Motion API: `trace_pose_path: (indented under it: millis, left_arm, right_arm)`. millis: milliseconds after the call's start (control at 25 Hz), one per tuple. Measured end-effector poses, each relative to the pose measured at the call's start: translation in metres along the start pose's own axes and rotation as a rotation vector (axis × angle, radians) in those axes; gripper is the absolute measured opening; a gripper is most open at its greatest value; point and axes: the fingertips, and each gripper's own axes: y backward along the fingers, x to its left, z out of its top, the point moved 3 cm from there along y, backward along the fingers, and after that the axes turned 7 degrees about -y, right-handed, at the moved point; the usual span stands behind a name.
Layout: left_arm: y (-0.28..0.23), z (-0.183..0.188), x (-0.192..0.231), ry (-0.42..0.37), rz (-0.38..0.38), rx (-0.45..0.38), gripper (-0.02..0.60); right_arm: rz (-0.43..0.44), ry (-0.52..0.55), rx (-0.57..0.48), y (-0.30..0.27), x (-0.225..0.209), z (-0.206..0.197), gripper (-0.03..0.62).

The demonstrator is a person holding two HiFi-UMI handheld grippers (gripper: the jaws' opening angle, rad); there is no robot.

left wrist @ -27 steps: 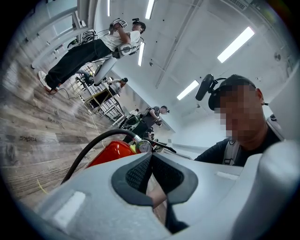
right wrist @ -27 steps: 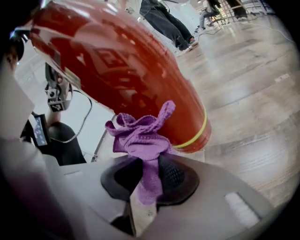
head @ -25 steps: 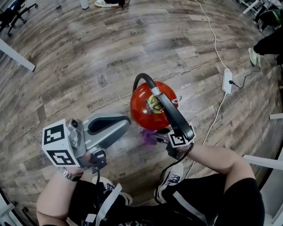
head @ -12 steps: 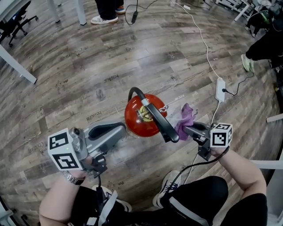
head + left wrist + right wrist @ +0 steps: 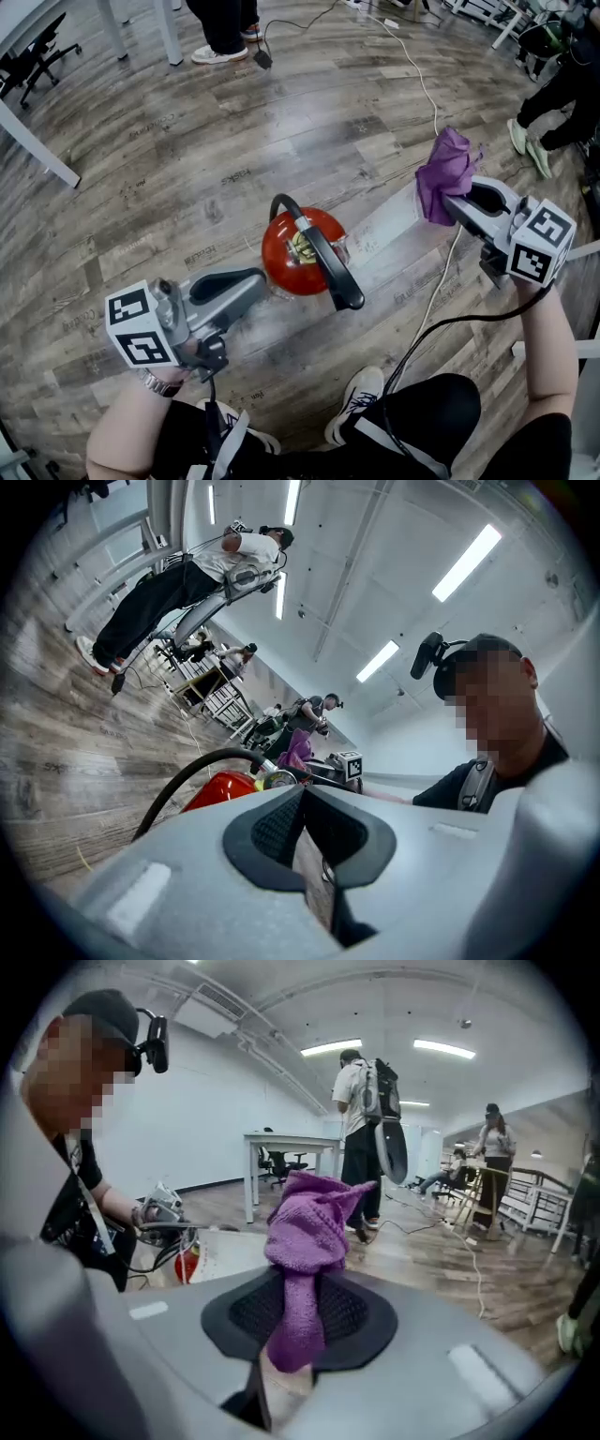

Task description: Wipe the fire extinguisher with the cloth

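Right claw (image 5: 298,1321): jaws clamped on a strand of the purple cloth (image 5: 309,1232). The strand runs down between the pads and the rest bunches in a lump above the tips. In the head view my right claw (image 5: 457,202) sits off to the upper right with the cloth (image 5: 443,173) sticking out front, well apart from the fire extinguisher (image 5: 286,258) and not touching it.

Left claw (image 5: 302,832): jaws closed together, nothing between them. In the head view my left claw (image 5: 255,281) points at the red body from the left, tips just beside it. I can't tell if they touch.

The fire extinguisher stands upright on the wooden floor (image 5: 187,141), between the two claws. A black hose (image 5: 281,204) arcs over its top and a black lever (image 5: 333,272) points toward me. The left gripper view catches the red body (image 5: 220,789) and the hose loop low ahead of the jaws.

A white cable (image 5: 427,84) runs across the floor behind. In the right gripper view a person with a backpack (image 5: 361,1138) stands by a white table (image 5: 286,1143). More people are further back at right.
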Motion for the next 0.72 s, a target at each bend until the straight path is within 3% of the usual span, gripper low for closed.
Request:
trace_pose_path:
  millis: [80,160,280,480,720]
  left_arm:
    - [0.000,0.000,-0.001,-0.003,-0.002,0.000,-0.003]
    - [0.001,0.000,-0.002,-0.007,-0.003,0.003,-0.003]
    - [0.002,-0.001,0.000,-0.016,0.004,0.011,-0.003]
    - [0.001,-0.002,0.004,-0.025,0.019,0.017,-0.003]
    - [0.000,-0.002,0.000,-0.058,0.013,0.036,-0.003]
  right_arm:
    - [-0.058,-0.028,-0.040,0.009,-0.013,0.015,0.091]
    - [-0.060,-0.029,-0.105,0.020,-0.011,0.036,0.090]
    - [0.074,0.079,-0.136,0.024,0.028,0.066,0.089]
    - [0.392,0.364,0.035,0.004,0.132,0.057,0.091]
    - [0.517,0.674,0.308,-0.015,0.196,0.028,0.089]
